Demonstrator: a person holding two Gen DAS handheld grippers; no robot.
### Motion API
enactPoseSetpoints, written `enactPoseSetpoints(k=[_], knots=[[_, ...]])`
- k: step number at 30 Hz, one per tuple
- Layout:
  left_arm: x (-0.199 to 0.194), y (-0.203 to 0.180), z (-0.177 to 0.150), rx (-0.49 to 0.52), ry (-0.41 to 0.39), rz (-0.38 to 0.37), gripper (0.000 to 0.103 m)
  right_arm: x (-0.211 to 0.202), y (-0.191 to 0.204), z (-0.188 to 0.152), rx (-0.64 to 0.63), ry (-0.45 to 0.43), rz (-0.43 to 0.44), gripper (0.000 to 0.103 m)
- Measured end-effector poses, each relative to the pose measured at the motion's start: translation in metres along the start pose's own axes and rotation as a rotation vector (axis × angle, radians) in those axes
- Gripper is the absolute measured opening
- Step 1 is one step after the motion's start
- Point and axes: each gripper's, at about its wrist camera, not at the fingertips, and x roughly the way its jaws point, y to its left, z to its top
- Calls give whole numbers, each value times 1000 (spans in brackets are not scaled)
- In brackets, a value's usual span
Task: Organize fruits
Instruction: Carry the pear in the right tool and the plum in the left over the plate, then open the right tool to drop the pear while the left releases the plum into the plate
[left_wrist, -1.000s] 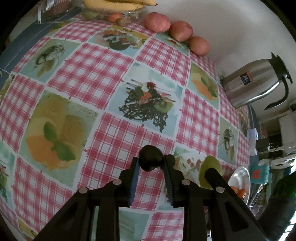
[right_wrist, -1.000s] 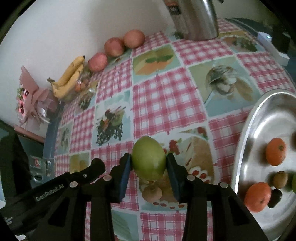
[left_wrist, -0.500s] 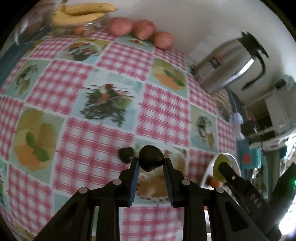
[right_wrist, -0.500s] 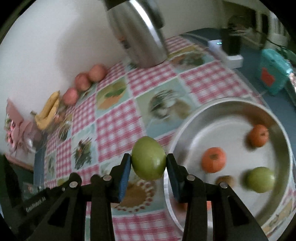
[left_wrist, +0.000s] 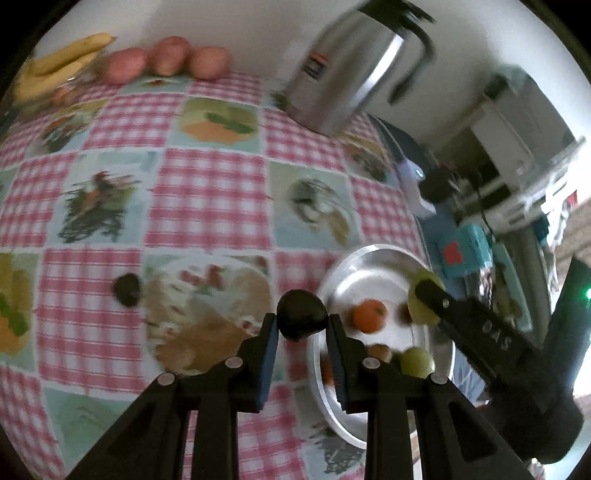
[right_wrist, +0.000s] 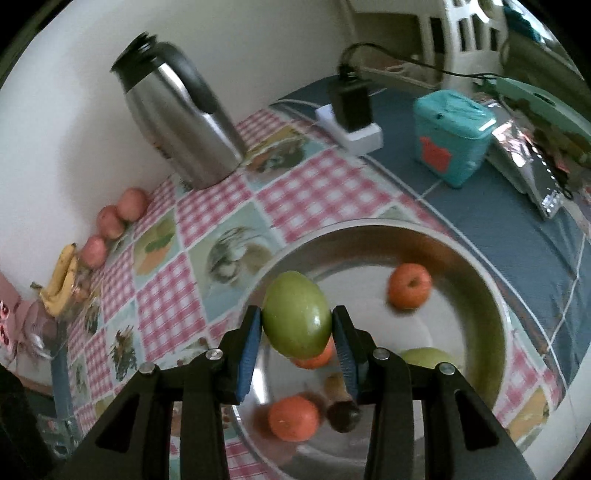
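My left gripper (left_wrist: 301, 326) is shut on a small dark fruit (left_wrist: 302, 319), held above the tablecloth just left of the steel plate (left_wrist: 351, 262). My right gripper (right_wrist: 297, 332) is shut on a green fruit (right_wrist: 296, 318), held over the steel plate (right_wrist: 491, 306); it also shows in the left wrist view (left_wrist: 421, 310). The plate holds orange fruits (right_wrist: 409, 285), a green fruit (right_wrist: 424, 356) and small brown and dark ones (right_wrist: 343, 415). Another dark fruit (left_wrist: 127, 290) lies on the cloth at left.
A steel thermos jug (right_wrist: 177, 125) stands by the wall. Red apples (left_wrist: 166, 61) and bananas (left_wrist: 55, 68) line the back edge. A teal box (right_wrist: 450, 140) and a charger on a white base (right_wrist: 354, 118) sit right of the plate.
Both grippers have swung to the right with their fruits. The right gripper now hangs over the plate's inside; the left gripper has come up to the plate's left rim.
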Motion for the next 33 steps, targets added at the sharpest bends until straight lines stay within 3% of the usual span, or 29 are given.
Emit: enactPoseSetpoints(k=[7,12,33], knots=[[19,-26,-10,93,5,-17,29,-8,-16,4,23,-34,-35,41],[30,-27,-10,76,38,-65,29,3,-18,1,27,11,-40,41],[45,-28,-13,84,90,-47,35,29,-30,-6,54,116,-91,41]])
